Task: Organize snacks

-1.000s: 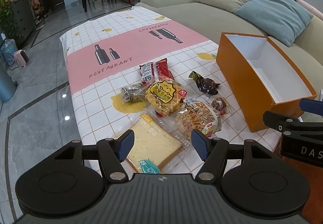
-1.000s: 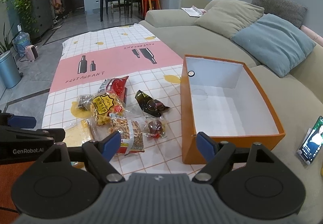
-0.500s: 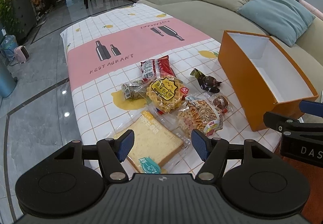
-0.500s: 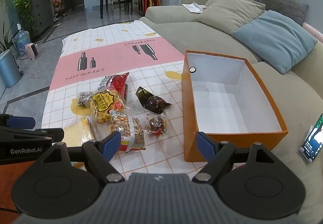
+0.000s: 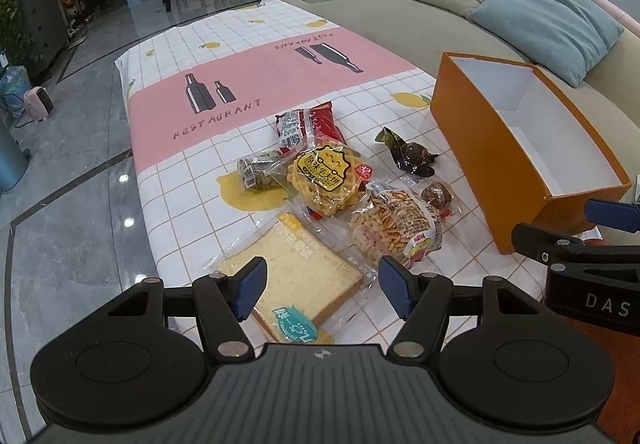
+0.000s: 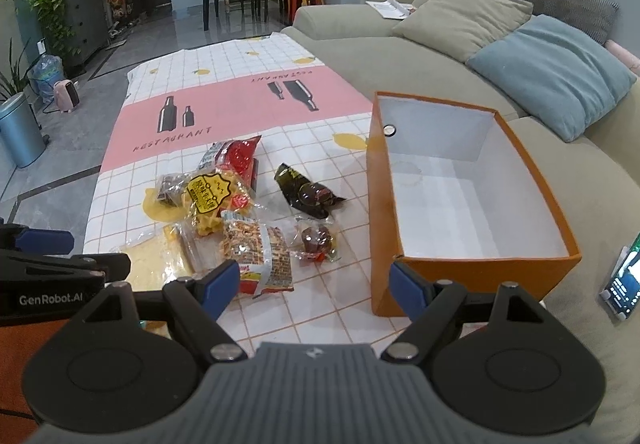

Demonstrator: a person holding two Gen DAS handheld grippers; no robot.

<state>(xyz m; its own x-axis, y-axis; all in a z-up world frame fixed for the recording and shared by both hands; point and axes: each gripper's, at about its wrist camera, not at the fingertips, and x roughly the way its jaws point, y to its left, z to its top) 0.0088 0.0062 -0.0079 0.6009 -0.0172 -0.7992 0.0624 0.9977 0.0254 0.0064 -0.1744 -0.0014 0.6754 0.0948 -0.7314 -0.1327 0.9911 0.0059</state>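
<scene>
Several snack packets lie in a cluster on the checked cloth. A wrapped bread slice (image 5: 296, 276) is nearest, under my left gripper (image 5: 322, 292), which hangs open above it with nothing between its fingers. Beyond lie a round waffle pack (image 5: 326, 182), a mixed cracker bag (image 5: 396, 224), a red packet (image 5: 308, 124), a dark green wrapped sweet (image 5: 408, 156) and a small brown sweet (image 5: 438, 196). An empty orange box (image 6: 472, 204) stands to the right. My right gripper (image 6: 314, 284) is open over the cloth between the cracker bag (image 6: 260, 256) and the box's near corner.
The cloth covers a low table (image 5: 256, 60) with grey floor (image 5: 64, 228) off its left edge. A sofa with beige and blue cushions (image 6: 552, 68) runs behind and right of the box. A lit phone (image 6: 622, 284) leans on the sofa at the right.
Both views have shifted a little, with the snacks and box sitting slightly lower in frame. Nothing was picked up and both grippers stay open.
</scene>
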